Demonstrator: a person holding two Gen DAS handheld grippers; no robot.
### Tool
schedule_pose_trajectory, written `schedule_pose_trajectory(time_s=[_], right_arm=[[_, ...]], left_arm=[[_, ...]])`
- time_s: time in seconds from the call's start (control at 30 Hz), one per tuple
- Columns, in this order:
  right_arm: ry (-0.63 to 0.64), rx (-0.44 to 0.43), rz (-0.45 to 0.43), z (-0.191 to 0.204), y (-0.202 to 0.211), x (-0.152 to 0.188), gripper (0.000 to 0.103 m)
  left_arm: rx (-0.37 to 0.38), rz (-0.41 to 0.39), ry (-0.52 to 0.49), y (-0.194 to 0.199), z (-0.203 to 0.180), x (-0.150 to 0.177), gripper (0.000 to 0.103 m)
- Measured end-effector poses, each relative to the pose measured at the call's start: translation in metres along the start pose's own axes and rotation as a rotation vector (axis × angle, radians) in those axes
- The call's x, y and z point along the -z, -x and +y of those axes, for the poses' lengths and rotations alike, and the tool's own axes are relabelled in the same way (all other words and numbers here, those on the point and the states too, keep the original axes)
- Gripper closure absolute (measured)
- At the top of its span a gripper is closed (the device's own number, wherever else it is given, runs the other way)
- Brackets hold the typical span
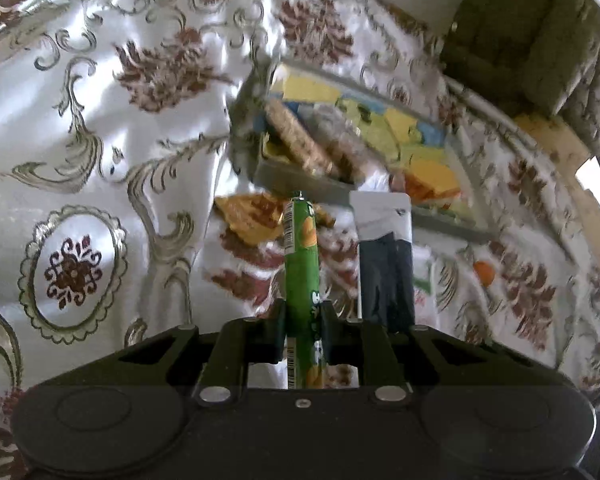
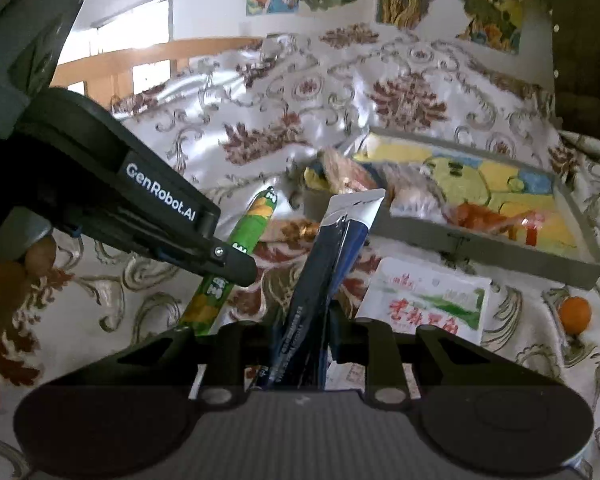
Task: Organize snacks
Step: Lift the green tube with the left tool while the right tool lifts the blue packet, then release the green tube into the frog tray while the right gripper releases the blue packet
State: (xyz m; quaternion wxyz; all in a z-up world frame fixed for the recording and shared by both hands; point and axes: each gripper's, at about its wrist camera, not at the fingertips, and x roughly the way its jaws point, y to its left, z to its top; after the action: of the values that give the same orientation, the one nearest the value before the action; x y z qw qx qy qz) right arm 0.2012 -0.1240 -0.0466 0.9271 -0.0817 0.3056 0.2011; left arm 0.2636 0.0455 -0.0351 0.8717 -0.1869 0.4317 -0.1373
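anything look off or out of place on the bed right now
A few snacks still lie loose on the cloth outside the gray tray: a white packet, a small orange and a yellow wrapper. Inside the tray the snacks sit in a jumble. Nothing looks spilled or torn.

Left gripper (image 2: pixel 236 268) — matte black, silver screws, white "GenRobot.AI" lettering.

A tray (image 2: pixel 452 236) sits on the patterned cloth (image 2: pixel 260 128), snack packets inside. At its 6 o'clock lies a flat packet (image 2: pixel 424 300); at 4 o'clock, apart, a small round fruit (image 2: pixel 575 314).
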Motion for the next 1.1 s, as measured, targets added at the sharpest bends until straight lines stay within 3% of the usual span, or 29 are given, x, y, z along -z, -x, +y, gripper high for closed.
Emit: schedule_pose_trajectory(time_s=[0.13, 0.3, 0.47, 0.6, 0.77, 0.9, 1.1], right_arm=[[-0.018, 0.015, -0.062, -0.006, 0.012, -0.009, 0.078], [-0.074, 0.047, -0.114, -0.026, 0.016, -0.02, 0.078], [-0.116, 0.083, -0.187, -0.05, 0.011, -0.041, 0.078], [-0.121, 0.113, -0.228, -0.072, -0.002, -0.065, 0.078], [-0.172, 0.135, -0.272, -0.112, -0.03, -0.093, 0.078], [-0.234, 0.147, -0.297, -0.139, -0.061, -0.103, 0.078], [-0.297, 0.169, -0.276, -0.161, -0.099, -0.1, 0.077]], left_arm=[[0.035, -0.104, 0.021, 0.011, -0.003, -0.008, 0.085], [-0.014, -0.217, -0.051, 0.013, -0.021, -0.028, 0.085], [0.007, -0.278, -0.063, 0.001, -0.03, -0.063, 0.085], [0.029, -0.352, -0.009, -0.016, -0.035, -0.099, 0.085], [0.055, -0.381, 0.027, -0.046, -0.026, -0.117, 0.085], [0.097, -0.399, 0.121, -0.066, -0.006, -0.132, 0.085], [0.087, -0.337, 0.132, -0.1, 0.003, -0.139, 0.084]])
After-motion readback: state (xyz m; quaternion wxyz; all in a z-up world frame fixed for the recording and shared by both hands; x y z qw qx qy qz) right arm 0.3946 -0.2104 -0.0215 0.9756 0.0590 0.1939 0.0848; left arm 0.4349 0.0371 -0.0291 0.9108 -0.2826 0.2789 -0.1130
